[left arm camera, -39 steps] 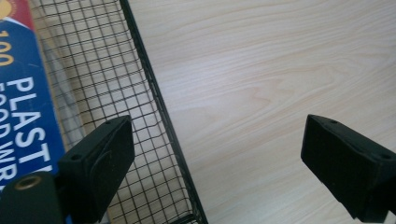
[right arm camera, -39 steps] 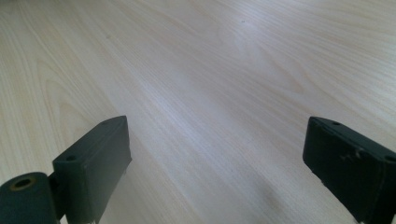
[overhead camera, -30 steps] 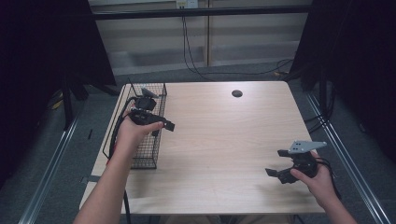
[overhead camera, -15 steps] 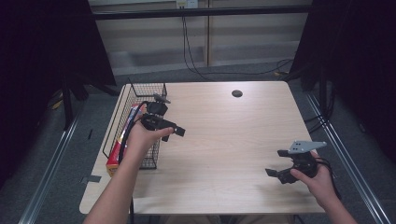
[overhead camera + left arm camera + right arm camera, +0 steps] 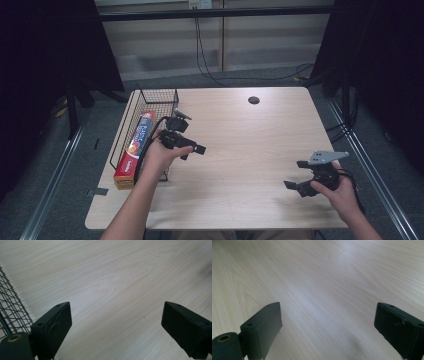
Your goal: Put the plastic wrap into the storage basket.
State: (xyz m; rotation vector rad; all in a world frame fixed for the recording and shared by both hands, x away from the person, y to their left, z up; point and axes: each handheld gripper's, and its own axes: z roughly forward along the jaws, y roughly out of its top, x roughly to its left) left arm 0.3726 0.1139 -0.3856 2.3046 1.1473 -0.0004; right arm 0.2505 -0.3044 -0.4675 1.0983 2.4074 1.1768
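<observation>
The light, stiff foil box [image 5: 134, 150] in the wire basket [image 5: 150, 95] suits a mid-length grip; both hand-held grippers, left [image 5: 192, 149] and right [image 5: 295, 175], gape empty.

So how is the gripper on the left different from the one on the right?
The left gripper is beside the wire basket holding the foil box; the right gripper is near the table's other edge. A grey plate shows on the right one. Both are black, open and empty.

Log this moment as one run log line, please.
left gripper: open, empty, beside wire basket | foil box: in basket | right gripper: open, empty, over table
</observation>
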